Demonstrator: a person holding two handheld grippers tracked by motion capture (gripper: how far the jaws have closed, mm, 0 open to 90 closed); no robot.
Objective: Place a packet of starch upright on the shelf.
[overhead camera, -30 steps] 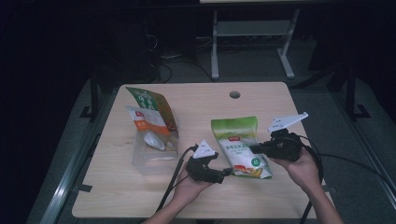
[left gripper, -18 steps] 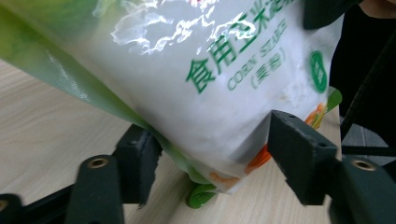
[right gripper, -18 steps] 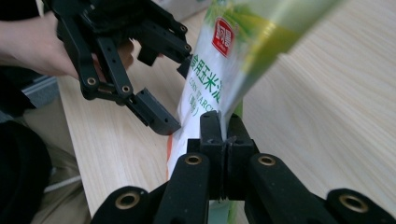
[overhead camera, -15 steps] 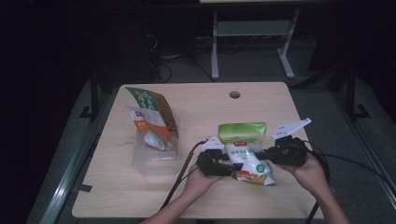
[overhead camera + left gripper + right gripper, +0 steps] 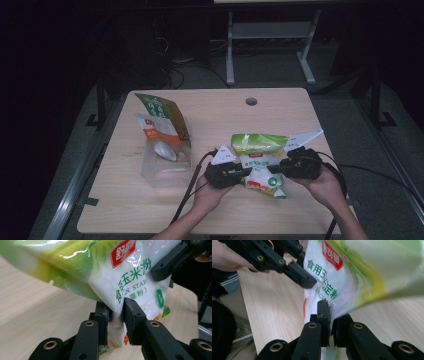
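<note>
A green and white starch pouch (image 5: 260,162) is held between both grippers near the table's front right. My left gripper (image 5: 239,173) is shut on the pouch's left edge; in the left gripper view the film (image 5: 135,285) is pinched between the black jaws of the left gripper (image 5: 115,315). My right gripper (image 5: 283,169) is shut on the pouch's right edge, and in the right gripper view the pouch (image 5: 342,277) rises from the right gripper (image 5: 331,320), with the other gripper's fingers (image 5: 299,275) clamped on its far side. The pouch's top is folded over.
An orange and green snack bag (image 5: 162,122) leans on a clear plastic box (image 5: 167,167) at the table's left. A round cable hole (image 5: 251,101) lies near the far edge. Cables trail off the wooden table (image 5: 150,210) at the front. A metal stand (image 5: 270,35) is behind.
The pouch was lying flat with the grippers at its lower edge. Both grippers have closed in on its sides and lifted it, so its top now folds over.
</note>
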